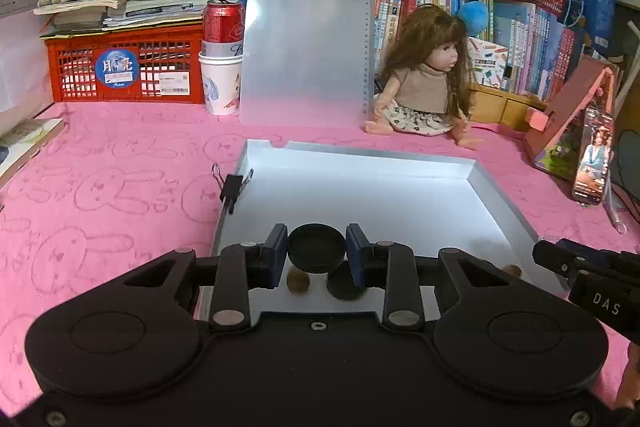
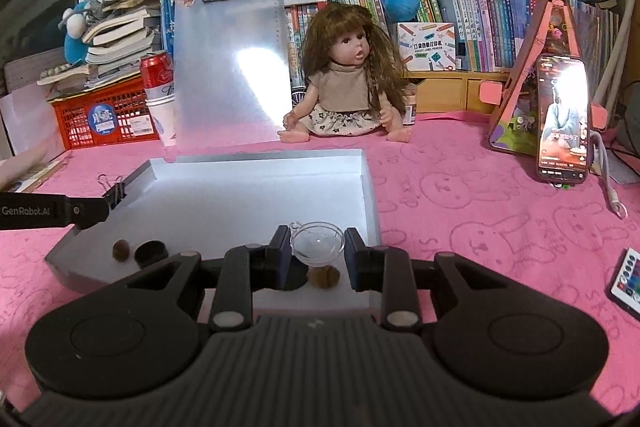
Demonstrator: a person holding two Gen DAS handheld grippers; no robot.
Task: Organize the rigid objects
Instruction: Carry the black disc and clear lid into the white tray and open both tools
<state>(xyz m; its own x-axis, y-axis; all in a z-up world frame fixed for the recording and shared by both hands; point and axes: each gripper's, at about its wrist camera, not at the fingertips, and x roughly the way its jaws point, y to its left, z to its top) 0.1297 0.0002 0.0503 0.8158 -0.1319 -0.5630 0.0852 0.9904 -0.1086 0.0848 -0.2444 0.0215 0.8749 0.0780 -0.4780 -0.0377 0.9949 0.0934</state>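
While both grippers hang over the near end of the shallow white tray (image 1: 404, 163), we note that each has something in its jaws. Far left on the pink bunny-print cloth (image 1: 104, 187), a black binder clip (image 1: 232, 187) is clipped to the tray's left wall. It plays no part in the present step.

Left gripper (image 1: 317, 255): jaws closed partway on a black round cap (image 1: 317, 247), pads touching its rim on either side. The cap is held level, lifted clear of the tray floor. Below it on the floor lie a brown walnut-like nut (image 1: 298, 282) and, just to its right, a second black cap (image 1: 344, 285), partly hidden by the right finger. The right wrist view shows the same pair near the tray's left front (image 2: 121, 249) (image 2: 150, 253).

Right gripper (image 2: 317, 254): jaws closed partway on a small clear dish (image 2: 316, 242) with a little loop on its rim, also lifted. Beneath it sit another brown nut (image 2: 323, 275) and a dark round patch to its left, which we cannot tell from a shadow.

Our judgement: the step in hand is the carry, with both pieces picked up and neither placed. Where each belongs is not evident; like with like seems probable, cap beside cap. The next move calls for lowering each piece onto bare tray floor, clear of the nuts, before easing the jaws apart. The dish looks slippery and light, so it should be set flat first.
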